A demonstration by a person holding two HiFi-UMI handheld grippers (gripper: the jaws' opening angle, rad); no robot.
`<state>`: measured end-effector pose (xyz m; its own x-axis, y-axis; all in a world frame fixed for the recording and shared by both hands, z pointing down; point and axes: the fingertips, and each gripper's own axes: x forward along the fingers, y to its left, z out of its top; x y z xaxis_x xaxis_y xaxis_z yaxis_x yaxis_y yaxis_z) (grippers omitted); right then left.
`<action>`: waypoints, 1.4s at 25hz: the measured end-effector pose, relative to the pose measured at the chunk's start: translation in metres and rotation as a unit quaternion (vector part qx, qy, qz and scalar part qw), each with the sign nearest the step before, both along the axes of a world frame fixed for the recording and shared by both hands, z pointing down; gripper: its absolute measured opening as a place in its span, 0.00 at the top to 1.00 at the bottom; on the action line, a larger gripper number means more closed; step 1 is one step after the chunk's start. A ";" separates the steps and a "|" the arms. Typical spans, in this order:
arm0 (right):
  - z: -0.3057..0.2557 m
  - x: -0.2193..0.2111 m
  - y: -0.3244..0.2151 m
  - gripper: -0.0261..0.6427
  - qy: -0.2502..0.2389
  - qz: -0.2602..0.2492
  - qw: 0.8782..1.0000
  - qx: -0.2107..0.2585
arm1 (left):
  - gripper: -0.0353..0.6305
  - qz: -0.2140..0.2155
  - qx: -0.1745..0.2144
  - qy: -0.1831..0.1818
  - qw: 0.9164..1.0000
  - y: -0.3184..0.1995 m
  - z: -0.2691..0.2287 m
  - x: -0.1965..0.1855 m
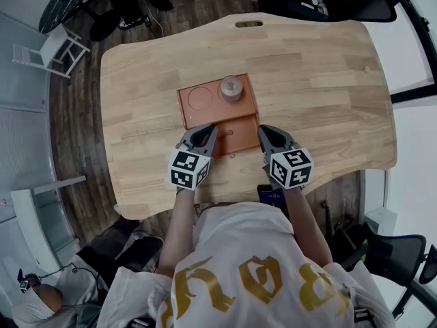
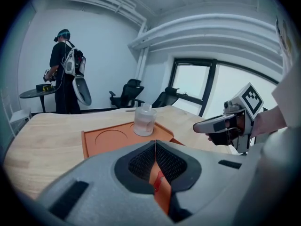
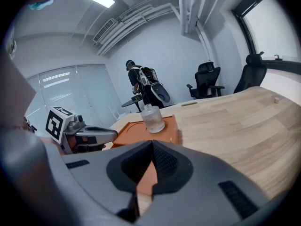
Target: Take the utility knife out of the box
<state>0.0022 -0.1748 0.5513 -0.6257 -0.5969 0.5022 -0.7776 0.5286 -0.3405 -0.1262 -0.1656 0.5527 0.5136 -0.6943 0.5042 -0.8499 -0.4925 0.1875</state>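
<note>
- Left gripper (image 1: 209, 131), hand-held and grey with a black-and-white marker cube (image 1: 189, 169) on its back: its jaws are pressed together at the tips with nothing pinched between them. Its nose lies over the near left corner of the flat orange box (image 1: 205, 115).
- Right gripper (image 1: 263, 131), carrying a marker cube of its own (image 1: 291, 167): its jaws also meet at the tips and are empty. Its nose sits just beside the box's near right corner.
- The orange box rests on the pale wooden table (image 1: 321, 80), near the middle of it, in front of the person.
- The far part of the box has a round recess (image 1: 201, 98) on the left. A clear glass jar with a stopper (image 1: 231, 89) stands upright beside it on the right.
- Utility knife: not clearly made out in any view. A slim red-orange shape (image 2: 160, 181) shows through the gap under the left jaws, on the box's near section; I cannot tell whether that is it.
- Behind the table, a person with a backpack (image 2: 63, 69) stands at a small round table, and black office chairs (image 2: 127, 94) stand by the window.
</note>
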 end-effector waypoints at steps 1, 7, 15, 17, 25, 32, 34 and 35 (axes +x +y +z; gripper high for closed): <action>0.001 0.000 0.000 0.94 0.001 -0.001 1.000 -0.001 | 0.93 0.003 -0.004 -0.001 1.000 0.000 0.003 0.001; 0.012 0.010 -0.002 0.94 0.002 0.014 1.000 -0.015 | 0.93 0.036 -0.045 0.004 0.998 0.002 0.021 0.012; 0.021 0.022 -0.007 0.94 -0.002 0.029 0.999 -0.026 | 0.93 0.067 -0.093 -0.020 0.993 0.003 0.046 0.025; 0.023 0.023 -0.007 0.94 -0.003 0.030 0.999 -0.029 | 0.93 0.069 -0.105 -0.026 0.992 0.003 0.052 0.026; 0.033 0.029 -0.013 0.94 -0.002 0.034 0.999 -0.039 | 0.93 0.082 -0.146 -0.041 0.985 0.003 0.072 0.031; 0.038 0.038 -0.023 0.94 -0.003 0.044 0.998 -0.045 | 0.93 0.105 -0.186 -0.068 0.974 0.007 0.090 0.039; 0.039 0.039 -0.025 0.94 -0.004 0.046 0.998 -0.045 | 0.93 0.117 -0.189 -0.087 0.971 0.007 0.095 0.041; 0.040 0.040 -0.026 0.94 -0.003 0.046 0.998 -0.046 | 0.93 0.123 -0.188 -0.097 0.969 0.007 0.097 0.041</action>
